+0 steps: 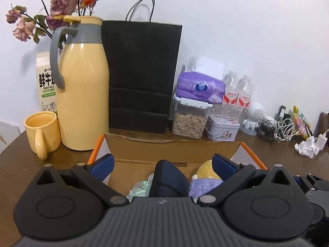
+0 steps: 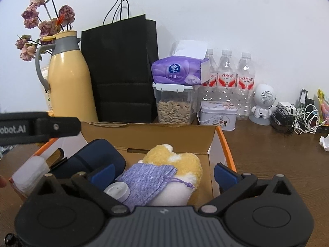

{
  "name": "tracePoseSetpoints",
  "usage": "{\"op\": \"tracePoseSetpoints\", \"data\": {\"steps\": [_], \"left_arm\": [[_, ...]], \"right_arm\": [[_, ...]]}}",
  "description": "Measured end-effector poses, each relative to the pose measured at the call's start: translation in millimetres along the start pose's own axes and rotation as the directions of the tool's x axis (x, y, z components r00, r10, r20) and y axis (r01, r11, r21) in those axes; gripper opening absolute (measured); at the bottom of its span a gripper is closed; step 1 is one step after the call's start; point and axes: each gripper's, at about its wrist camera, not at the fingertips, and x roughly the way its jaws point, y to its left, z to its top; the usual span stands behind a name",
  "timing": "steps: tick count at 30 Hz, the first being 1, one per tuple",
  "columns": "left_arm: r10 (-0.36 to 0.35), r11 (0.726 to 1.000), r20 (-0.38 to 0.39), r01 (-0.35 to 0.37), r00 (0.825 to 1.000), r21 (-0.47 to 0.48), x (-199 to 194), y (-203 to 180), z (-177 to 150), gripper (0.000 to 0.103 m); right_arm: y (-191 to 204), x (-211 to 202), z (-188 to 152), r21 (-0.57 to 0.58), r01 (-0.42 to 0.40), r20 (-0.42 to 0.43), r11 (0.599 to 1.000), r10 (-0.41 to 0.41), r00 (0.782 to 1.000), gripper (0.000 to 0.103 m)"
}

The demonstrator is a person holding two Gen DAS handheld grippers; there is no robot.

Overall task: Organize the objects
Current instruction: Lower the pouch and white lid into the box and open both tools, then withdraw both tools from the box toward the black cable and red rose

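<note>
Cardboard box [image 2: 213, 142] holds our pouch [image 2: 148, 180] and case [image 1: 167, 178]; left gripper [image 1: 164, 162] released; right gripper [image 2: 164, 171] released too.

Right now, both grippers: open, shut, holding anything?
Left gripper: open, holding nothing, over the cardboard box.
Right gripper: open, holding nothing, over the lilac pouch in that box.
</note>
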Motion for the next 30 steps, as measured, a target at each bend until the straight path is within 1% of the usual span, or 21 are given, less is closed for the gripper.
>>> {"op": "tracePoseSetpoints", "data": {"steps": [8,12,16,19,23,28,30], "left_arm": [[0.0,1.0,0.018,0.0,1.0,-0.002,-34.1,6.9,-5.8,0.103],[0.022,1.0,0.032,-0.022,0.999,-0.008,-55.8,16.2,-14.9,0.103],[0.049,0.999,0.015,-0.049,0.999,-0.014,-73.8,32.3,-27.1,0.103],[0.079,0.997,-0.009,-0.079,0.997,-0.007,-85.3,45.6,-39.0,0.103],[0.114,0.993,-0.062,-0.114,0.992,0.007,-96.7,65.4,-59.4,0.103],[0.165,0.986,-0.139,-0.165,0.976,0.013,-105.2,92.3,-80.1,0.103],[0.17,0.985,-0.161,-0.171,0.972,0.01,-109.2,100.4,-87.1,0.103]], "right_arm": [[0.2,-31.0,-3.9,-0.011,-0.008,0.031,1.0,0.008,0.999,0.103],[1.6,-49.5,-9.5,-0.015,-0.019,0.044,1.0,0.02,0.999,0.103],[2.4,-68.6,-19.0,-0.008,-0.036,0.043,0.999,0.037,0.998,0.103],[6.2,-80.9,-26.9,-0.017,-0.043,0.039,0.999,0.043,0.998,0.103],[14.7,-92.5,-40.9,-0.034,-0.06,0.011,0.998,0.06,0.998,0.103],[26.3,-99.9,-60.4,-0.051,-0.085,-0.044,0.995,0.083,0.996,0.103],[33.1,-102.3,-67.5,-0.065,-0.095,-0.065,0.993,0.091,0.994,0.103]]}}
